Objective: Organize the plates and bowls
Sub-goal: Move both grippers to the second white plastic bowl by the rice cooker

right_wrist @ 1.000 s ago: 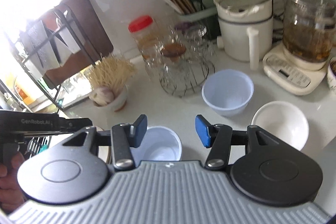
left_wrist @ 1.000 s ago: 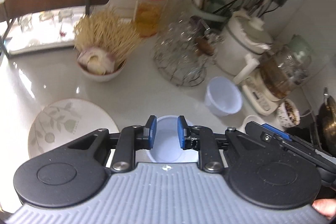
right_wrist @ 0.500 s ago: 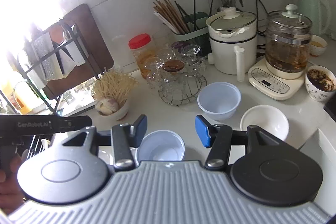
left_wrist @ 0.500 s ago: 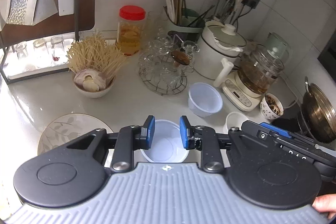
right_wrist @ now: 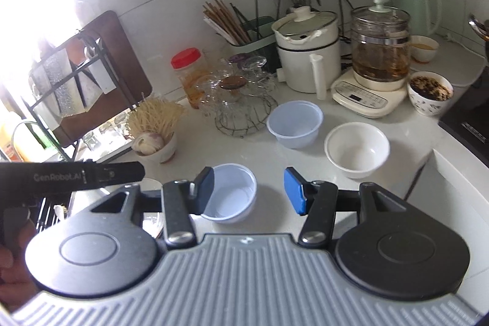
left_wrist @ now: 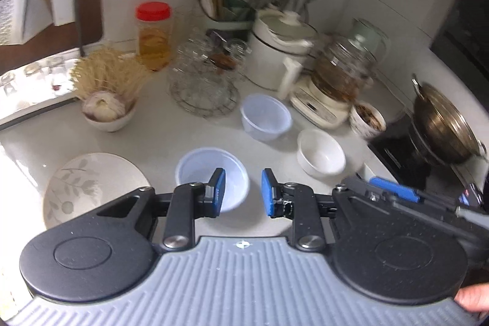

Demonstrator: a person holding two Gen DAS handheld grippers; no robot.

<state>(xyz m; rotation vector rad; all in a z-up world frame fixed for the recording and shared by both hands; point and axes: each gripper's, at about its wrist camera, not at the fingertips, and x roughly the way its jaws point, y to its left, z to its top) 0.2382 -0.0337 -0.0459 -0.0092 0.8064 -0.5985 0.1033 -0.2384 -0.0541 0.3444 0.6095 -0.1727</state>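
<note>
A translucent plastic bowl point(left_wrist: 211, 173) stands on the white counter just beyond my left gripper point(left_wrist: 243, 193). That gripper is open, with nothing between its blue pads. To its left lies a leaf-patterned plate point(left_wrist: 91, 185). A second plastic bowl point(left_wrist: 266, 116) and a white ceramic bowl point(left_wrist: 321, 152) stand farther right. In the right wrist view my right gripper point(right_wrist: 249, 191) is open and empty. It hovers over the near plastic bowl point(right_wrist: 232, 191), with the second plastic bowl point(right_wrist: 295, 124) and the white bowl point(right_wrist: 356, 148) beyond.
Along the back stand a bowl of garlic and dried noodles point(left_wrist: 107, 112), a red-lidded jar point(left_wrist: 152, 35), a wire stand of glass cups point(left_wrist: 203, 87), a white pot point(left_wrist: 281, 51) and a glass kettle point(left_wrist: 336, 75). A wok point(left_wrist: 443, 124) sits on the stove at right. A dark rack point(right_wrist: 76, 75) is at left.
Both grippers have drawn back and up from the counter, so more of it shows. The left jaws stand slightly wider. The near plastic bowl has stayed on the counter.
</note>
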